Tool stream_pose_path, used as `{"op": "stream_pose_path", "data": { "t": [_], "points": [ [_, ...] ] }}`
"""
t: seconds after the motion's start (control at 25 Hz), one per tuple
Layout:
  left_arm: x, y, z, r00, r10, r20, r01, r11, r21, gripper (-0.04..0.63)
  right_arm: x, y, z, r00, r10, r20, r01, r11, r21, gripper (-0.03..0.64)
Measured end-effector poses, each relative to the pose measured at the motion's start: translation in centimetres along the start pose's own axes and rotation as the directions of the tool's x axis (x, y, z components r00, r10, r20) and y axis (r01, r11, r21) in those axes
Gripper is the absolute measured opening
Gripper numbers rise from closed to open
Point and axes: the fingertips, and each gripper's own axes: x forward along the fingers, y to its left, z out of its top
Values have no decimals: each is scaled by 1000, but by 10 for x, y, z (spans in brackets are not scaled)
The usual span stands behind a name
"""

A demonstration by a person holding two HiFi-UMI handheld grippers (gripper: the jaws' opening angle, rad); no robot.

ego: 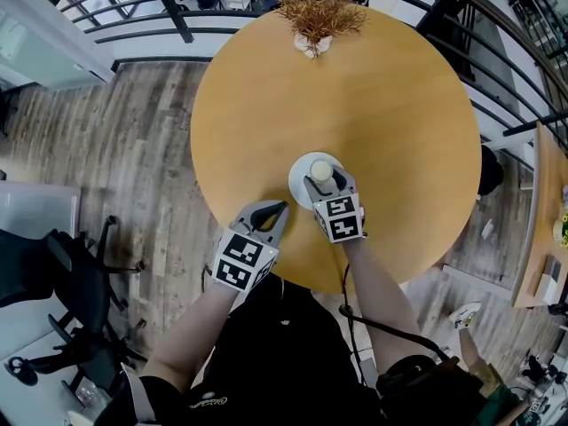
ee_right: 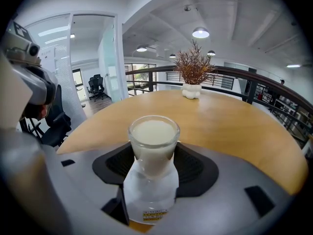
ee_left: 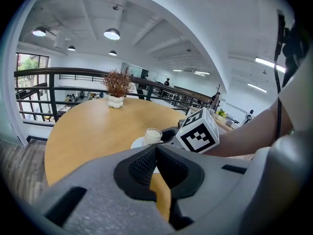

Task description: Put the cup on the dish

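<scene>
A small glass cup [ego: 320, 170] of pale creamy liquid stands over a white dish [ego: 299, 179] near the front of the round wooden table [ego: 382, 96]. My right gripper [ego: 326, 177] is shut on the cup, one black pad on each side of it. In the right gripper view the cup [ee_right: 153, 138] fills the gap between the jaws, with the dish [ee_right: 149, 197] just under it; I cannot tell whether they touch. My left gripper [ego: 275, 209] sits shut and empty over the table's front edge, left of the dish. From it I see the cup [ee_left: 153, 135] and dish [ee_left: 137, 142].
A dried plant in a white pot [ego: 317, 18] stands at the table's far edge. A black railing [ego: 133, 7] curves behind the table. A black office chair [ego: 75, 282] stands on the wood floor to the left. A second table [ego: 546, 211] is at the right.
</scene>
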Motion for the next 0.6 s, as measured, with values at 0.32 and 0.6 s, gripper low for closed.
{"op": "stream_pose_path", "data": {
  "t": [0.32,0.6],
  "points": [
    [-2,4,1,1000,1,7,-1,1000,1,-6,-2,3,-3,1000,-5,-16,4,999,-35,250],
    [0,5,-2,1000,1,-2,-1,1000,-2,-6,-6,1,-8,1000,-9,-21,8,999,-40,250]
  ]
}}
